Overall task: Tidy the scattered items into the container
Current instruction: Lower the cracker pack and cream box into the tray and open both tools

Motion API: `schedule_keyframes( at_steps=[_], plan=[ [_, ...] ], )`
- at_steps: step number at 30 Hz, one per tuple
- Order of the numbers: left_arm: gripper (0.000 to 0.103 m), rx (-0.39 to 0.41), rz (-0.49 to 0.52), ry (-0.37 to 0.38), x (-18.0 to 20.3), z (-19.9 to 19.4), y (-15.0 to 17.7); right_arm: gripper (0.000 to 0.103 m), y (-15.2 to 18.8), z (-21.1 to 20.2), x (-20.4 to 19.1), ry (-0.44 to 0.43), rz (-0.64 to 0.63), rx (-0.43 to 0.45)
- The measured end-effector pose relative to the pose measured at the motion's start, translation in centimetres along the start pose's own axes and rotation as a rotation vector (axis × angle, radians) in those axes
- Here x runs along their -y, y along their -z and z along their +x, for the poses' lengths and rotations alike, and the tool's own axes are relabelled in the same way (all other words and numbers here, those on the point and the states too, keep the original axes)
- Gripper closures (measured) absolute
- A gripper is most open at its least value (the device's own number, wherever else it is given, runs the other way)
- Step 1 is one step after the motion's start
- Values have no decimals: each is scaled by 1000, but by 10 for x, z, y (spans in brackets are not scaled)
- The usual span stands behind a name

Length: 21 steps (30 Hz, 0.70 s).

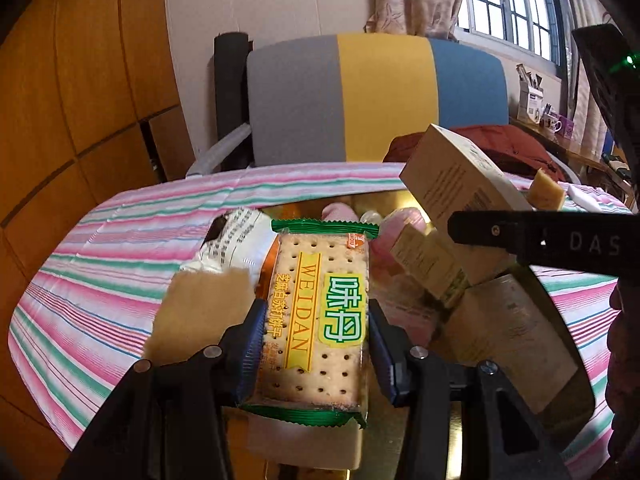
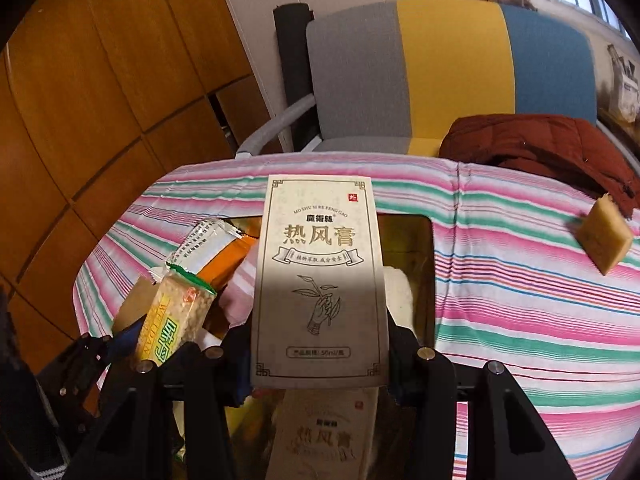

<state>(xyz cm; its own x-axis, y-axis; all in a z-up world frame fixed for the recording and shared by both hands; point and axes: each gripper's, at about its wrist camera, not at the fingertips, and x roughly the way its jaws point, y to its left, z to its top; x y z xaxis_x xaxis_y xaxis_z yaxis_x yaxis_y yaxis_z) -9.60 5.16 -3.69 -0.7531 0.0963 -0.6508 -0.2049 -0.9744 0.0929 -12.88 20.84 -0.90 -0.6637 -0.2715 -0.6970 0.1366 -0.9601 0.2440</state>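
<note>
Left tool (image 1: 316, 320) grips one cracker packet (image 1: 316, 316) (WEIDAN), right tool (image 2: 320, 344) one cream box (image 2: 320, 280), above the container (image 2: 424, 280).

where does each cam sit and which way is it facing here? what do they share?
Left wrist: on the left gripper, looking forward along its fingers at the held cracker packet over the gold container; the right gripper's finger crosses at right.
Right wrist: on the right gripper, facing the same way, at the held cream box; the left gripper shows low left.
Shared: packet, box, container, striped cloth, chair, yellow sponge.
</note>
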Motion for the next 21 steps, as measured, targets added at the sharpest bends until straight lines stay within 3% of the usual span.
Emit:
schedule_keyframes(
  at_steps=[7,12,21],
  plan=[
    [54,-10,-31,15,-4,4,5,52,-2,19,1,-6,-2,-32],
    [53,15,-74,135,-11,-5,10,52,-5,25,-7,-20,-41,-58],
    [47,31,-88,146,-12,-14,21,48,8,21,-7,-97,-14,-76]
  ],
)
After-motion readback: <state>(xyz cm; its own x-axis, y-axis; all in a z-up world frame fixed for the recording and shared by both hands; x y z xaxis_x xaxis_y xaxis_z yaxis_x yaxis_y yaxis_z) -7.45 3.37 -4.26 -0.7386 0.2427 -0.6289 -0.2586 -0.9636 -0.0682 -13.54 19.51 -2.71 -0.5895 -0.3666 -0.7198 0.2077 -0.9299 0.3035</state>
